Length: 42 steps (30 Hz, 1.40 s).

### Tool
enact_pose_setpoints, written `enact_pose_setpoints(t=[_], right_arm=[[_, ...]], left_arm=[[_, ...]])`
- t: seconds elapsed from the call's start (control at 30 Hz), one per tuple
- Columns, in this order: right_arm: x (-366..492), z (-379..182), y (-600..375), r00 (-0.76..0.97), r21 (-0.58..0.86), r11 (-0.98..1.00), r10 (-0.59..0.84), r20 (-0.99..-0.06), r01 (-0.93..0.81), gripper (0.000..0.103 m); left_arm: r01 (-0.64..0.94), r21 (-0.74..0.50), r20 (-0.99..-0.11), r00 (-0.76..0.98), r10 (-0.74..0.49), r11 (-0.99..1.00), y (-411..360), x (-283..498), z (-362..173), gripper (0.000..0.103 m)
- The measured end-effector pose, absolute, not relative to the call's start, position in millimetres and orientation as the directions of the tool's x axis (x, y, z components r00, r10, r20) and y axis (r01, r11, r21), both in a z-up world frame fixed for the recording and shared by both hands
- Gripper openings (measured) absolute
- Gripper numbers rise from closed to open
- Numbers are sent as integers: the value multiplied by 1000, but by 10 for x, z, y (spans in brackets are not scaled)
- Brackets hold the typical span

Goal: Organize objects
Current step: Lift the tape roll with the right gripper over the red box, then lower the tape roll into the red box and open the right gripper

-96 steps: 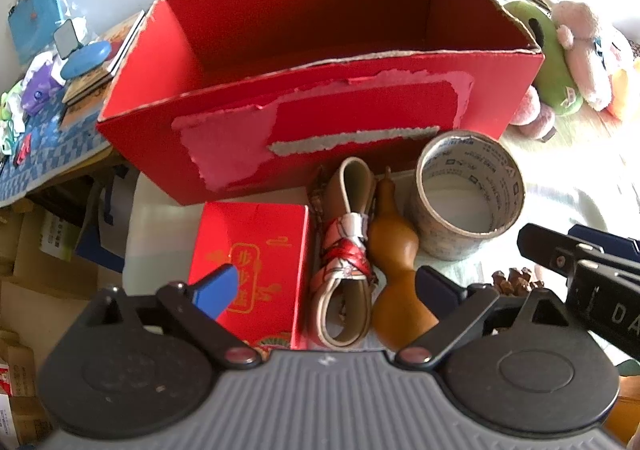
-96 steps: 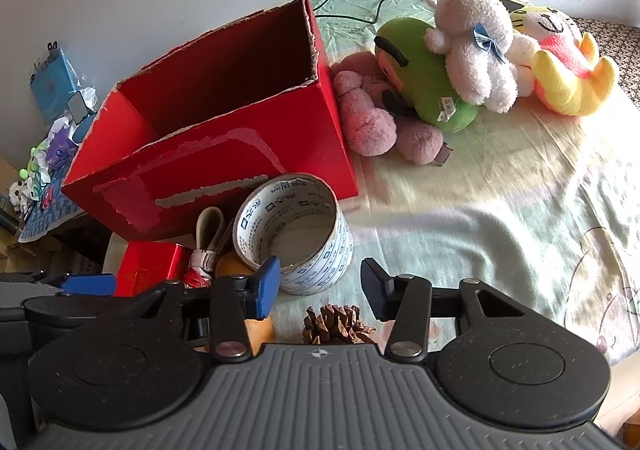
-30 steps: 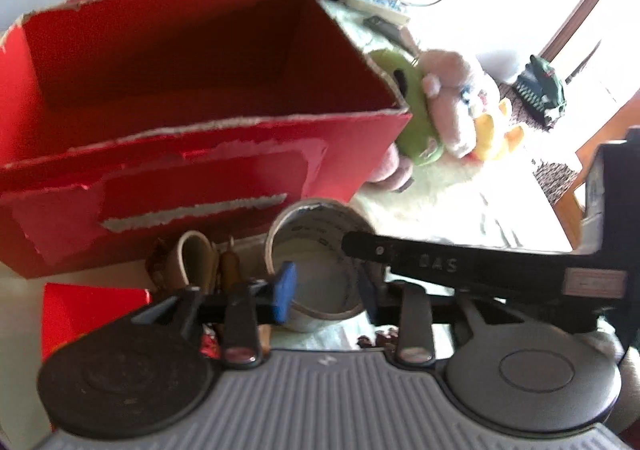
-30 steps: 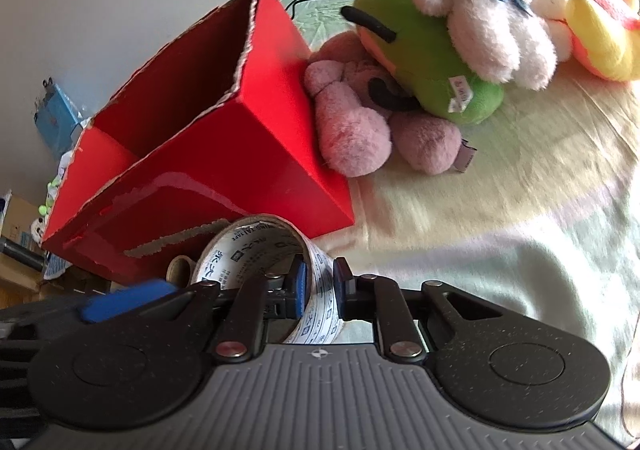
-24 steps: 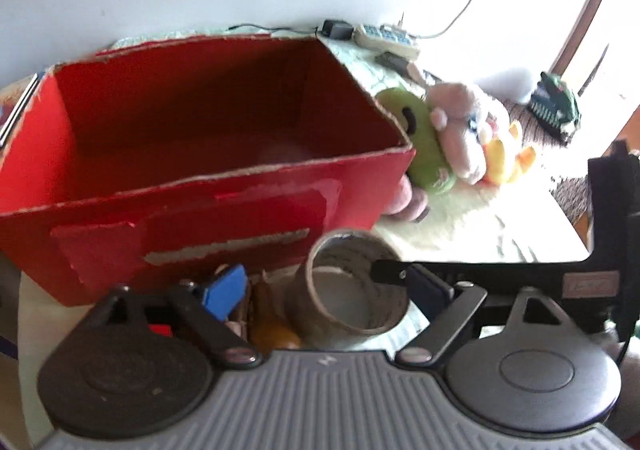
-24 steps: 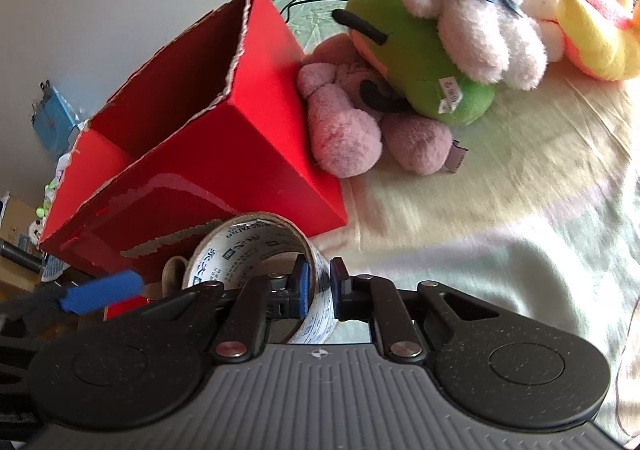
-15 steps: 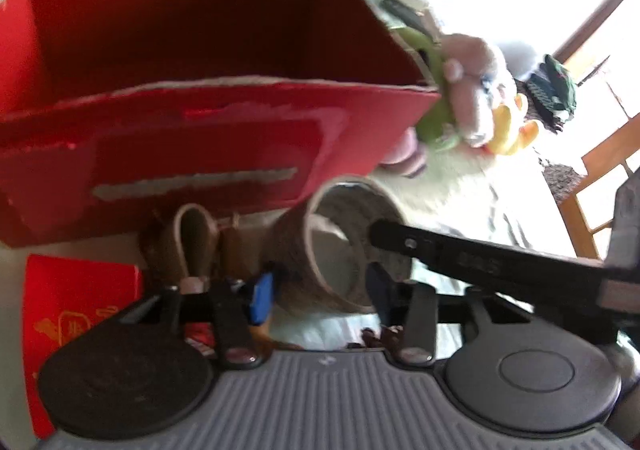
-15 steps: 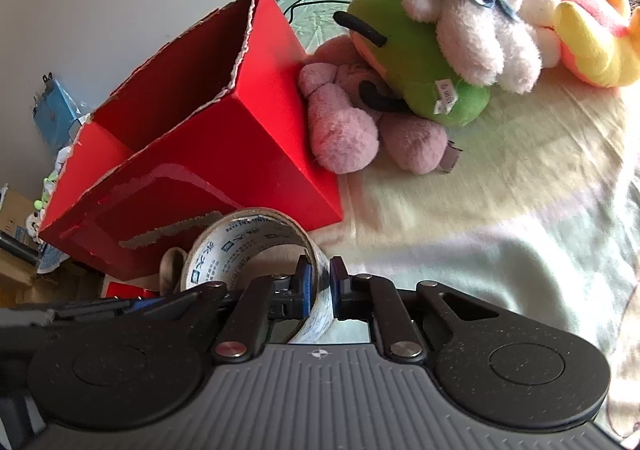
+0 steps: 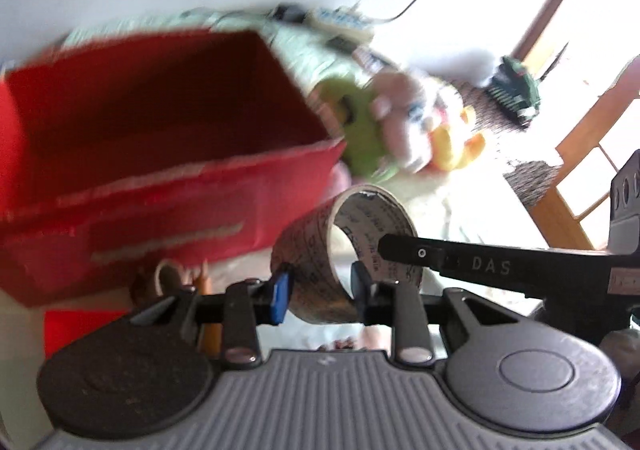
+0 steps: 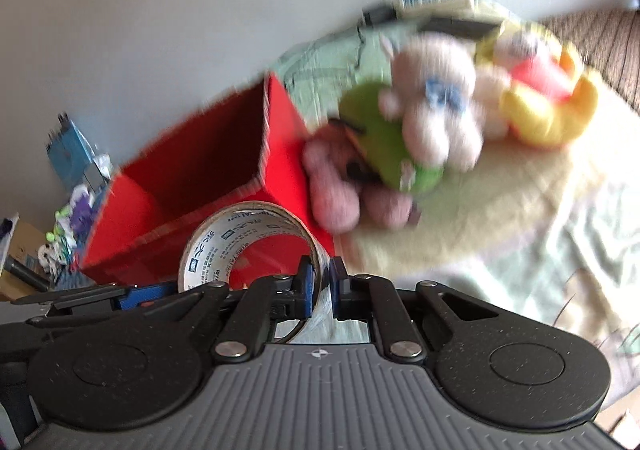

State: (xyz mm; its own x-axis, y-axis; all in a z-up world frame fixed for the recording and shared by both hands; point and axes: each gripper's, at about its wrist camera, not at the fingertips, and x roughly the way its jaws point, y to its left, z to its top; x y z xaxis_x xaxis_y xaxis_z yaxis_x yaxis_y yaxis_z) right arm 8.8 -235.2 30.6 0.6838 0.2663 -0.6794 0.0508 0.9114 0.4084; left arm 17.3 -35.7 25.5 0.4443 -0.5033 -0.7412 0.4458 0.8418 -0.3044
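The open red cardboard box (image 10: 192,186) sits on the pale sheet, soft toys (image 10: 432,118) beside it. In front, the wide printed packing-tape roll (image 10: 244,246) hangs pinched by its wall in the right gripper (image 10: 319,286). The left gripper (image 9: 320,290) has just been narrowing, its fingers flanking the roll's lower edge, contact unclear.

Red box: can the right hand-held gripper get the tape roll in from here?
Probably yes. The right hand-held gripper is shut on the tape roll's wall, with the roll off the bed. The red box is open-topped just ahead, and nothing visible lies between them.
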Motion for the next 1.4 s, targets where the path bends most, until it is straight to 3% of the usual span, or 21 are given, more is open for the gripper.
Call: enact_pose_setpoints(t=[0.3,0.5,0.73,1.13,1.2,1.4], right_arm=[[351,820,-2222,793,370,928,249,-555,-32,9],[874,774,-1969,765,360,929,295,-572,-90,9],[1432,516,-1641,699,309,946,287,-655,-99,9],[1892,79,-1140,583,54,991,116,-804,-123,9],[1925,37,-1116,586,10,992,83,-806,-126,9],[1919,22,-1061,626,-73,988,31,-779,-140,8]], left_arm=[[528,-321,-582,545,-603,786,-249,189,912,28],[508,-311,-530,609,-590,803,38,411,1129,27],[413,-353,-593,596,-542,840,301,985,930,27],[296,-309,-756,500,-422,904,338,1674,198,23],[284,-296,-775,486,-403,912,327,1723,131,17],[245,-284,-816,446,-368,927,342,1848,-23,17]])
